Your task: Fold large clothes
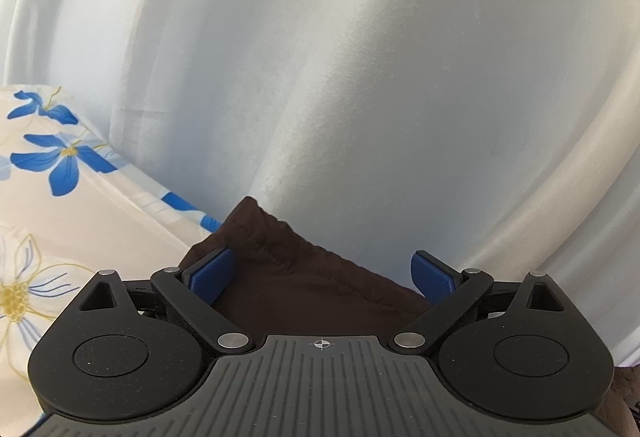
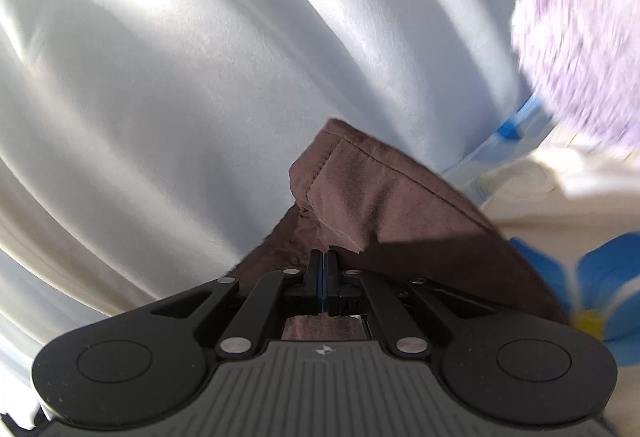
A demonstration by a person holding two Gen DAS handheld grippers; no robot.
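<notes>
Left wrist view: the dark brown garment [image 1: 304, 277] lies under my left tongs [image 1: 322, 273], its gathered, puckered edge running from a raised corner near the white curtain [image 1: 320, 57] down toward my right-hand pad. My left tongs stand released, the two blue pads [image 1: 210, 273] spread wide over the cloth, and neither presses on it as far as I can see. The garment rests at the far edge of the bed, where the cream floral sheet [image 1: 60, 197] with blue flowers meets the curtain. In the right wrist view the same brown garment [image 2: 380, 197] shows a stitched hem folded over on itself, bunched up against the curtain [image 2: 200, 77]. My right tongs [image 2: 325, 261] are clenched, pads together, with the tips sitting right at a fold of the cloth; whether any fabric is pinched between them I cannot tell. The floral sheet [image 2: 560, 205] spreads to the right, and a blurred lilac fuzzy thing [image 2: 580, 37] sits at the upper right corner.
</notes>
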